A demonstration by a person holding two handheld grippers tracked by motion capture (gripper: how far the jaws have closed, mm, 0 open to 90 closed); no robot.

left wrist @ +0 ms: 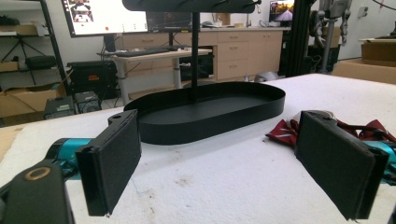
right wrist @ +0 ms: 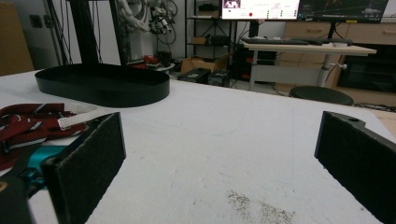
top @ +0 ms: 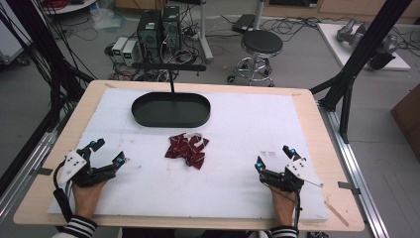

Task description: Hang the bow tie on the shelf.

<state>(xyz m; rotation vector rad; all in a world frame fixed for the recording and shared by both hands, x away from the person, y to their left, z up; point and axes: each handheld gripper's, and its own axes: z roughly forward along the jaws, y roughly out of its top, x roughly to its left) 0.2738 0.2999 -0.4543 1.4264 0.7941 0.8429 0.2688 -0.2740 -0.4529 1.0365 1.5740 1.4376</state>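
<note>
A: Seen from the high view: a crumpled dark red cloth with white stripes [top: 186, 149] at the centre of the frame, lying on the white foam sheet [top: 237, 148] that covers the wooden desk [top: 317, 148]. Just above it, near but apart, a black oval metal tray [top: 171, 110] with a thin upright post carrying a crossbar.

B: And the hands?

A: Left gripper [top: 107, 151] at lower left, right gripper [top: 273, 157] at lower right, both low over the foam and well apart from the cloth, one to each side. Striped cuffs at the bottom edge.

B: Anything extra from the left gripper view?

A: Tray [left wrist: 210, 112] side-on in the middle, its wall and post plain to see. Cloth [left wrist: 285, 130] at right, partly hidden behind the right-hand jaw. Behind the desk, a monitor and wooden drawers, outside the high view's frame.

B: And the right gripper view?

A: Cloth [right wrist: 32, 122] at the left edge, with a white strap or label lying across it, a detail too small to make out from above. Tray [right wrist: 102, 84] at upper left. Grey specks on the foam at lower centre.

B: State of the jaws?

A: Left gripper [left wrist: 219, 163]: spread wide, bare foam between the pads, nothing pinched or touched. Right gripper [right wrist: 219, 163]: likewise spread wide, gripping nothing.
</note>
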